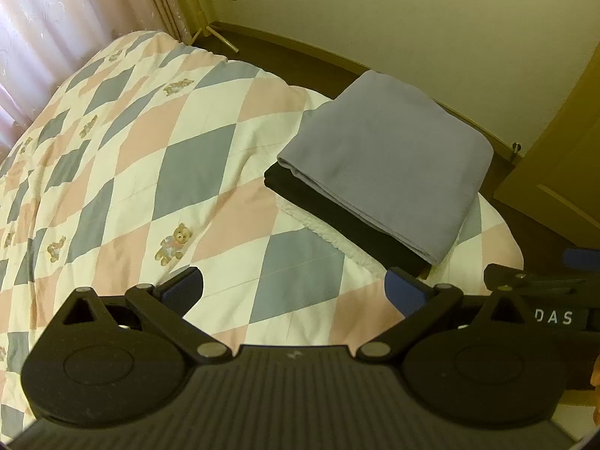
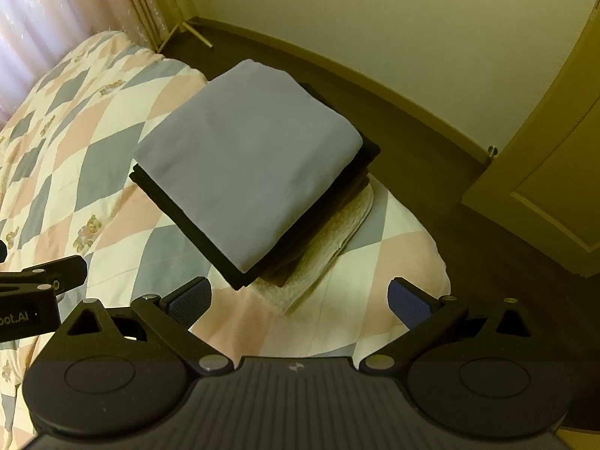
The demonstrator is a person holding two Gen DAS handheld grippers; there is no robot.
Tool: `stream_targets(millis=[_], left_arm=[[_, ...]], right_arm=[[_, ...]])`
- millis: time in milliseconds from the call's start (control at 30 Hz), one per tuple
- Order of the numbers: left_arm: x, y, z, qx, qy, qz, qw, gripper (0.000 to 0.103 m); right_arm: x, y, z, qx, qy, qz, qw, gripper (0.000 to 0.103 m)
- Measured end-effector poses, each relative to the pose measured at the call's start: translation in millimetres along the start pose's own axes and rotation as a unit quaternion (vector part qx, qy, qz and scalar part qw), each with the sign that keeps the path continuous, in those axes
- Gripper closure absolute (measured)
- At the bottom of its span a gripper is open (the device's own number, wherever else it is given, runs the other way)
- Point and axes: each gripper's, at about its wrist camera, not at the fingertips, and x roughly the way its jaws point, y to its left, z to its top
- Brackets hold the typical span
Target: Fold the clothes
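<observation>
A folded grey-lilac garment (image 1: pixel 386 161) (image 2: pixel 243 161) tops a neat stack near the bed's corner. Under it lies a folded black garment (image 1: pixel 337 217) (image 2: pixel 180 217), and below that a cream fleecy piece (image 1: pixel 330 240) (image 2: pixel 330 240). My left gripper (image 1: pixel 294 292) hovers open over the quilt, short of the stack and to its left, with nothing between its blue pads. My right gripper (image 2: pixel 300 302) is open too, just in front of the stack, and holds nothing. The other gripper's body shows at the edge of each view.
The stack rests on a bed with a diamond-patterned quilt (image 1: pixel 142 157) (image 2: pixel 75 142) with teddy bears. Pink curtains (image 1: pixel 56 18) hang behind the bed. Dark floor (image 2: pixel 431 157), a cream wall and a wooden door (image 2: pixel 555 172) lie past the bed's corner.
</observation>
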Motion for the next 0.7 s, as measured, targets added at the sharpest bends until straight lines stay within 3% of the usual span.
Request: stream_targets(millis=[700], left_arm=[[40.8,-10.9,23.0,0.004,0.012,0.002,0.9999,0.001]], right_arm=[[25.0,-11.0,30.3,-0.01,0.009,-0.005,1.0,0.0]])
